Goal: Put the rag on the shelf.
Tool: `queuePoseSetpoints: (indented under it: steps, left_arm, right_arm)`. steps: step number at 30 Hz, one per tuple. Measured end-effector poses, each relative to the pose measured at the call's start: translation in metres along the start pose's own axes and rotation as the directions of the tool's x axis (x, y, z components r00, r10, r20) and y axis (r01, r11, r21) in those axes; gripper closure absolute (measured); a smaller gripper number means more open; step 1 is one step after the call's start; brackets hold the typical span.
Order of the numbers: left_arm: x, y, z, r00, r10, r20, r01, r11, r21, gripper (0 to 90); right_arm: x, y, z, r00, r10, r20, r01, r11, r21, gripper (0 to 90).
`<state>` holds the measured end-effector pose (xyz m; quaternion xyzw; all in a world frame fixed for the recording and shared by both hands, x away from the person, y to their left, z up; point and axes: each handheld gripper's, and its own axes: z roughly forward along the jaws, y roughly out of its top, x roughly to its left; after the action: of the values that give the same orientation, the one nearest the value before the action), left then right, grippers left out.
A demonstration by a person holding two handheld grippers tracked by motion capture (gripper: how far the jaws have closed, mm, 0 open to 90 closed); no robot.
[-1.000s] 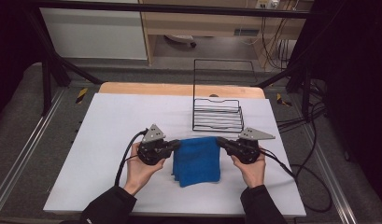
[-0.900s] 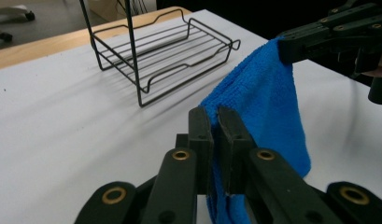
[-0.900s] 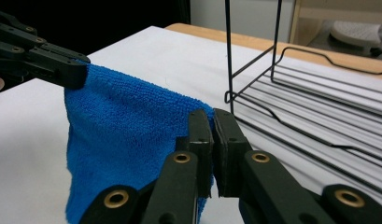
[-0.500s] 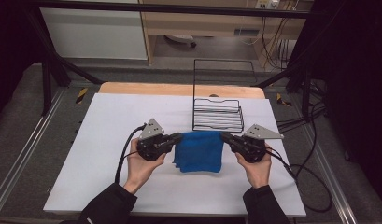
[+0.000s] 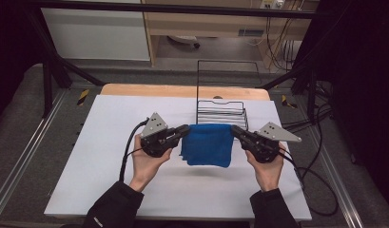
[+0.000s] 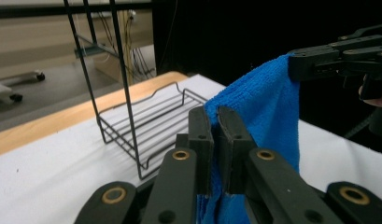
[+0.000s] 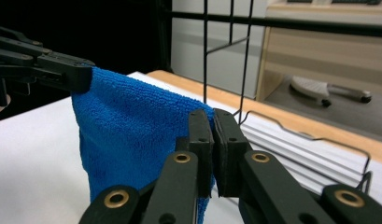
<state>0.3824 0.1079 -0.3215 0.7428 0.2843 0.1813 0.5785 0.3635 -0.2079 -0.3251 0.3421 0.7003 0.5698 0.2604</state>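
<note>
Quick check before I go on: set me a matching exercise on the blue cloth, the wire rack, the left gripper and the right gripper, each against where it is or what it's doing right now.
Things:
1. blue cloth
2. wire rack
3. left gripper
4. right gripper

States:
A. stands on the white table, just beyond the cloth
B. shut on the cloth's corner at the left of the high view
C. hangs stretched between two grippers, off the table
D. shut on the cloth's corner at the right of the high view

Pairs: 1-C, 2-A, 3-B, 4-D
</note>
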Motion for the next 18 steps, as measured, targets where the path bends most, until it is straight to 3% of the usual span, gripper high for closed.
queuePoseSetpoints:
  steps: [9,18]
  left_arm:
    - [-0.001,0.016,0.001,0.9998,0.016,-0.008,-0.016,0.9978,-0.065,84.6]
    - [0.001,0.034,0.003,0.9994,0.021,-0.028,-0.024,0.9899,-0.140,84.7]
  right_arm:
    - [0.002,0.017,-0.008,0.9991,-0.024,0.036,0.026,0.998,-0.054,87.4]
    - [0.005,0.036,-0.012,0.9958,-0.047,0.079,0.056,0.992,-0.115,87.4]
